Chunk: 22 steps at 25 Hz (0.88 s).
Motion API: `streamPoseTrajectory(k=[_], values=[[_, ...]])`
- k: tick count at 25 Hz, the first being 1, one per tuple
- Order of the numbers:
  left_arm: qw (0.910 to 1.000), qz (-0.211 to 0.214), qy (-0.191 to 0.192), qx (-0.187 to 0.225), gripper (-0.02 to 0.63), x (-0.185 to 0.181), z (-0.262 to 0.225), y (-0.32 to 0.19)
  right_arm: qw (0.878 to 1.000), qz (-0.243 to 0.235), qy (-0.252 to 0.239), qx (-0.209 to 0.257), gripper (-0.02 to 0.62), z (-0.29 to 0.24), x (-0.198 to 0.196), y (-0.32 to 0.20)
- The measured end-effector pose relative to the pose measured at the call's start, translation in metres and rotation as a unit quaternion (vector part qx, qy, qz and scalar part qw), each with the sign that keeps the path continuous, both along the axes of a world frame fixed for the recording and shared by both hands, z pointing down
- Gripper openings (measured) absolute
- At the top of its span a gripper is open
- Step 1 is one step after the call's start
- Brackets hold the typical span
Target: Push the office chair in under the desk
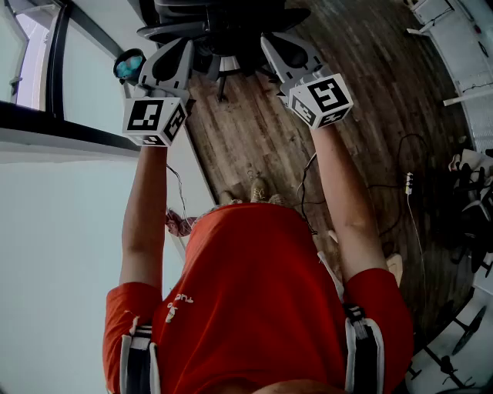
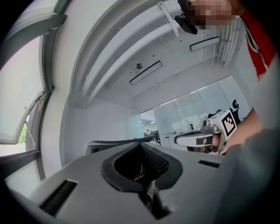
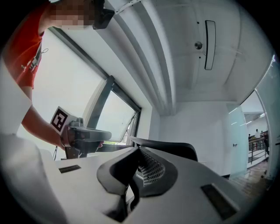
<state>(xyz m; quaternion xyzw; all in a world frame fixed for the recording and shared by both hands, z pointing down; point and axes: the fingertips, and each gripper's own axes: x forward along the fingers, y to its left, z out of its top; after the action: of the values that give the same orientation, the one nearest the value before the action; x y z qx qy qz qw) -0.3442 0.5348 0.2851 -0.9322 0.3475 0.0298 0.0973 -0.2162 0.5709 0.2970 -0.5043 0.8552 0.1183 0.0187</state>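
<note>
I see my left gripper (image 2: 141, 145) and right gripper (image 3: 139, 149), both with jaws closed together on nothing, and one office chair (image 1: 223, 23) just beyond them.

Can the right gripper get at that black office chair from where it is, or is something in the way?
Probably yes. The right gripper is held right up at the black office chair, with nothing showing between them. Its jaws are together, which suits pushing. Whether it touches the chair, I cannot tell.
</note>
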Motion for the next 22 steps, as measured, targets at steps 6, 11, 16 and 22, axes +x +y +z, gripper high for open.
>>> streamPoseTrajectory(k=[6, 11, 16, 22], values=[[1.0, -0.005, -0.003, -0.004, 0.012, 0.005, 0.006, -0.003, 1.0, -0.012, -0.004, -0.003, 0.026, 0.001, 0.008, -0.001], [0.9997, -0.015, -0.014, -0.013, 0.009, 0.004, 0.018, -0.009, 1.0, -0.014, 0.013, -0.005, 0.026, 0.007, 0.02, -0.007], [0.9987, -0.037, -0.035, -0.011, 0.011, 0.004, 0.024, -0.019, 0.999, -0.016, 0.047, -0.003, 0.026, 0.009, 0.034, -0.015], [0.9956, -0.066, -0.066, 0.003, 0.015, -0.002, 0.025, -0.034, 0.995, -0.013, 0.1, -0.007, 0.028, 0.014, 0.054, -0.026]])
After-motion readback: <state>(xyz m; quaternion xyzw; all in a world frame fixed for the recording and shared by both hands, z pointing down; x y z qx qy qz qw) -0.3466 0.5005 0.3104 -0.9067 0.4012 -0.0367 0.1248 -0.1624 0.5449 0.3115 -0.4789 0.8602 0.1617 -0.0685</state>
